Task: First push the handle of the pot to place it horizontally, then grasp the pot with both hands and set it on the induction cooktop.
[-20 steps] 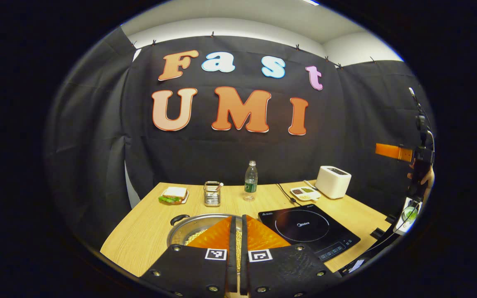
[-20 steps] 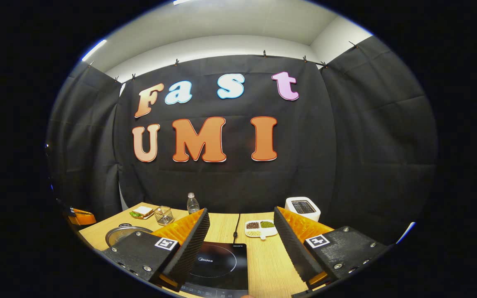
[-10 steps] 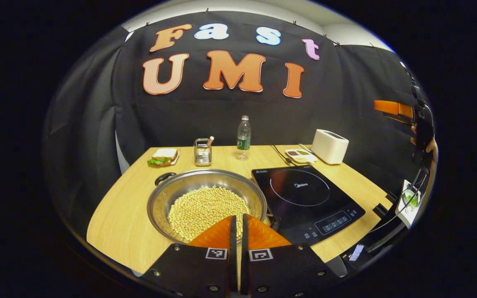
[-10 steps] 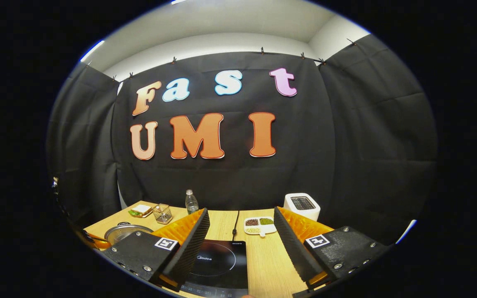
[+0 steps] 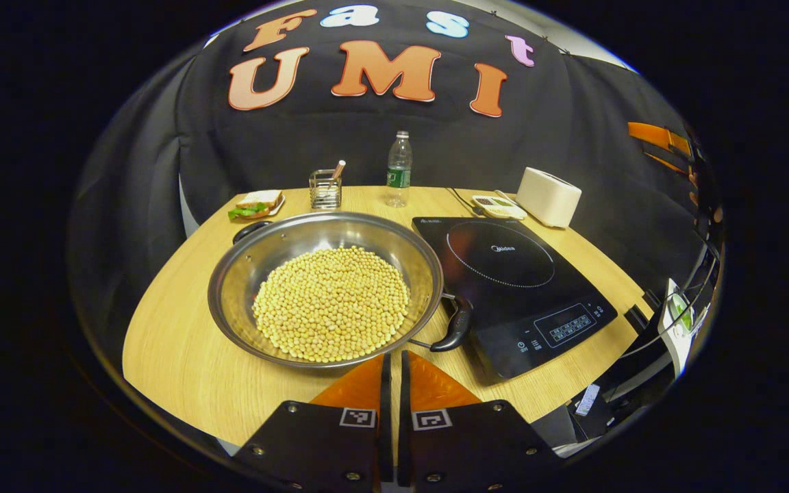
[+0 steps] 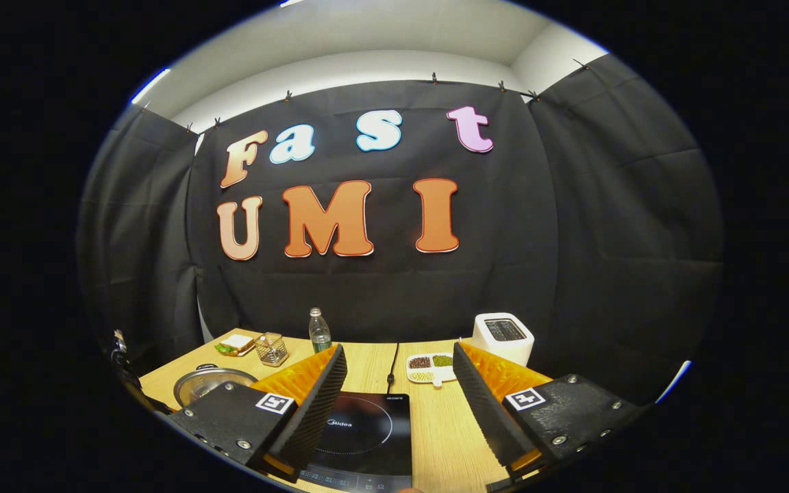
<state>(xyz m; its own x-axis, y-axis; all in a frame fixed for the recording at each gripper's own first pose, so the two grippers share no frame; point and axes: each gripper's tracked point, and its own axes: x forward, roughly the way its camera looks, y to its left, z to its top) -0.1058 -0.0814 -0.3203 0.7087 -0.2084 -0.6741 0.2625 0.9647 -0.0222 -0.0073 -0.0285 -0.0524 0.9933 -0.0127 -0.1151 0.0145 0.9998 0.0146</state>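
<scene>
A wide steel pot full of yellow soybeans sits on the wooden table, left of the black induction cooktop. One dark pot handle points toward the near right, beside the cooktop's edge; the other handle is at the far left. My left gripper is shut and empty, hovering above the pot's near rim. My right gripper hangs open and empty over the cooktop, with the pot to its left.
Along the table's back edge stand a sandwich on a plate, a wire utensil holder, a water bottle, a divided dish of beans and a white toaster. A cable runs behind the cooktop.
The left gripper has risen and tipped downward, so the whole pot and both handles now show below it. The right gripper has barely moved and stays open.
</scene>
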